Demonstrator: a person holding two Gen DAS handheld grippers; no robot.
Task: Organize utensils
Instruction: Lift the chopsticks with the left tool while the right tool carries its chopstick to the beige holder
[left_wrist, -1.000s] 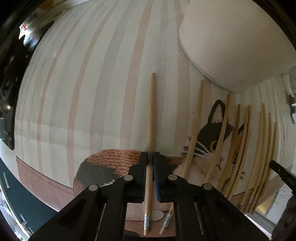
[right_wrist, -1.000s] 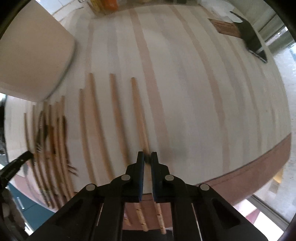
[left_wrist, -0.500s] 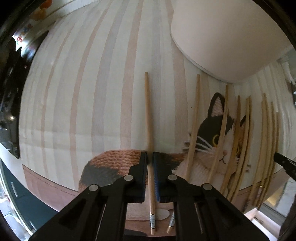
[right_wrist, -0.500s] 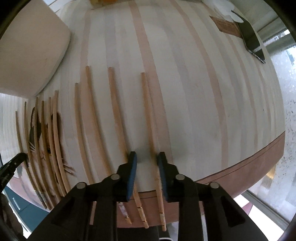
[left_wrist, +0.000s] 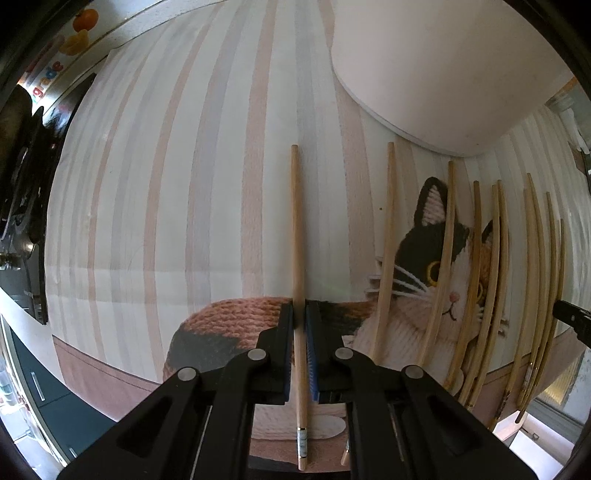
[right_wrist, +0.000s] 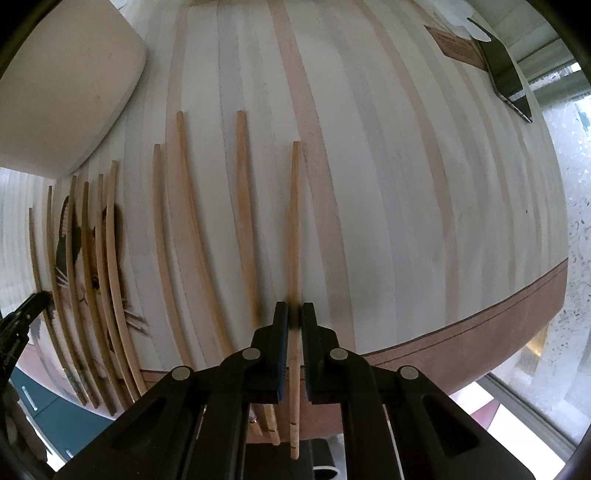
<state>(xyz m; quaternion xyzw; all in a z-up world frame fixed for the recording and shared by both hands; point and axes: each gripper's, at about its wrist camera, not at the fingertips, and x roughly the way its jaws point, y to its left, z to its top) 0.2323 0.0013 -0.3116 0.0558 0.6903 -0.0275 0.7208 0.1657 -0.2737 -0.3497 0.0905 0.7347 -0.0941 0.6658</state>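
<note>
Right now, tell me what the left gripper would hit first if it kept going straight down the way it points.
The left gripper, shut on a chopstick, points straight down at the striped cat-print tablecloth. That cloth looks to be first; how much gap remains is unclear.

We see smooth, pale wooden chopsticks (left_wrist: 388, 236) on a matt striped cloth mat (left_wrist: 192, 184); beside the mat's cat print, black matt plastic gripper fingers (left_wrist: 280, 332) with ribbed blue pads.
</note>
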